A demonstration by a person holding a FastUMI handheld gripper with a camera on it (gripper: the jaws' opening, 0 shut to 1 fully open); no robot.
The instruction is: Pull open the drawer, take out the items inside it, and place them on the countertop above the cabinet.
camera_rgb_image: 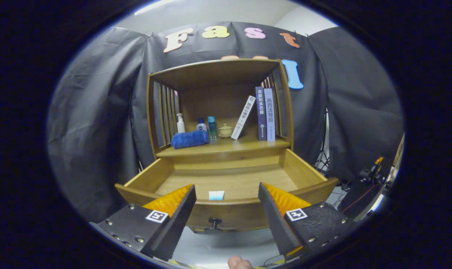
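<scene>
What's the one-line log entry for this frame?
drawer: pulled open | small pale-blue item: inside, by front wall | gripper: open, empty, before drawer front | countertop: towel, bottles, cup, books

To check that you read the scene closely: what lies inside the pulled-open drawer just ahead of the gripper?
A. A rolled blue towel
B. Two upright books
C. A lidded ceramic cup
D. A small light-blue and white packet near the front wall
D: a small light-blue and white packet lies on the floor of the drawer, just behind its front wall, beyond the open gripper; the towel, cup and books sit on the countertop above.
</scene>
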